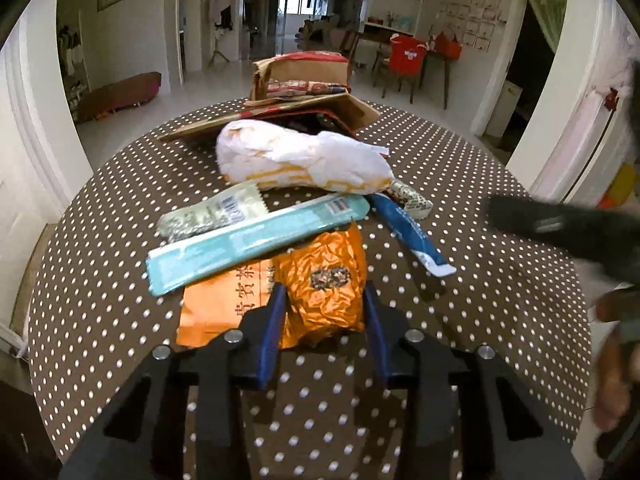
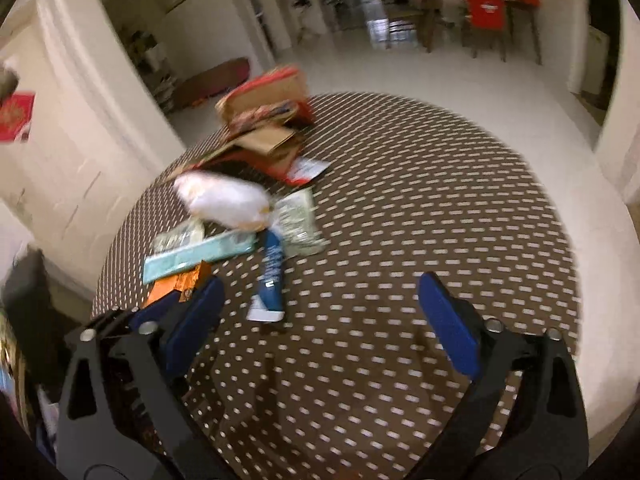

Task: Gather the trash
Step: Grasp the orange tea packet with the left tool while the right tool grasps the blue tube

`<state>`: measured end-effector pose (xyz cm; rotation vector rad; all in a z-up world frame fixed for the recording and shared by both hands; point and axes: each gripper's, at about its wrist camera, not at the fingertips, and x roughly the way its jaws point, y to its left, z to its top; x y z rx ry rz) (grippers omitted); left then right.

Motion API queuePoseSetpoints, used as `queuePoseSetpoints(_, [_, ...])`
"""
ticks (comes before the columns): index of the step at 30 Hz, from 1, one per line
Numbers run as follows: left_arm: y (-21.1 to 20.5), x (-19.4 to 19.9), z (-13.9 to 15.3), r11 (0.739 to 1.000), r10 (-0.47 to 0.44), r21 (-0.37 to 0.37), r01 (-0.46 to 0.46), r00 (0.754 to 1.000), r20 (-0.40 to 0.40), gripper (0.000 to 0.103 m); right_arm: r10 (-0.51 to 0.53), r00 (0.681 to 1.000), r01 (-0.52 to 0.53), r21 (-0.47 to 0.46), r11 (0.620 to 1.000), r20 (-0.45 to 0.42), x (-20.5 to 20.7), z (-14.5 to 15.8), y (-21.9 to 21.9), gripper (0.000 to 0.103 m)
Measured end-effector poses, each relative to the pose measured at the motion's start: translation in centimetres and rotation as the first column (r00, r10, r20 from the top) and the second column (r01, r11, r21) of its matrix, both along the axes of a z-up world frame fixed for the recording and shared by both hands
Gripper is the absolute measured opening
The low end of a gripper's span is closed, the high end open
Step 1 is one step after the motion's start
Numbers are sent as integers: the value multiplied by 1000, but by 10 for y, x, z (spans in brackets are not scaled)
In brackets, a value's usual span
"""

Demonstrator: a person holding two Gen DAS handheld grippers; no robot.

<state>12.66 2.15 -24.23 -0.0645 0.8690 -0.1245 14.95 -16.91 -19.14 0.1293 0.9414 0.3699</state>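
Reaching low over the polka-dot tablecloth (image 1: 480, 320), the left gripper (image 1: 325, 304) points toward 12 o'clock with its blue fingers (image 1: 272, 320) set on either side of the crumpled orange wrapper (image 1: 324, 276); whether they press it or merely flank it I cannot tell. The wrapper lies under a teal packet (image 1: 248, 244), with a white crumpled bag (image 1: 304, 160) beyond. The right gripper (image 2: 320, 320) hangs tilted above bare cloth, jaws spread wide and holding nothing, a blue sachet (image 2: 272, 276) at 11 o'clock of it.
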Motion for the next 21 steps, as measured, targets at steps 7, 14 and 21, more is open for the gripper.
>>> queuePoseSetpoints(7, [13,-16,7,999,16,-32,-16,1000,3,37,87,996,-88,-82,993,-17,9,-26,38,19])
queuePoseSetpoints(14, [10,-25,19,998,9,-59,-7,999,31,37,100,995,-99,37,994,-11,-12,-12,7,19])
queuePoseSetpoints(21, [-10,-21,36,996,-27,-81,32,997,68,37,69,997,-72,76,994,36,-29,12,-28,18])
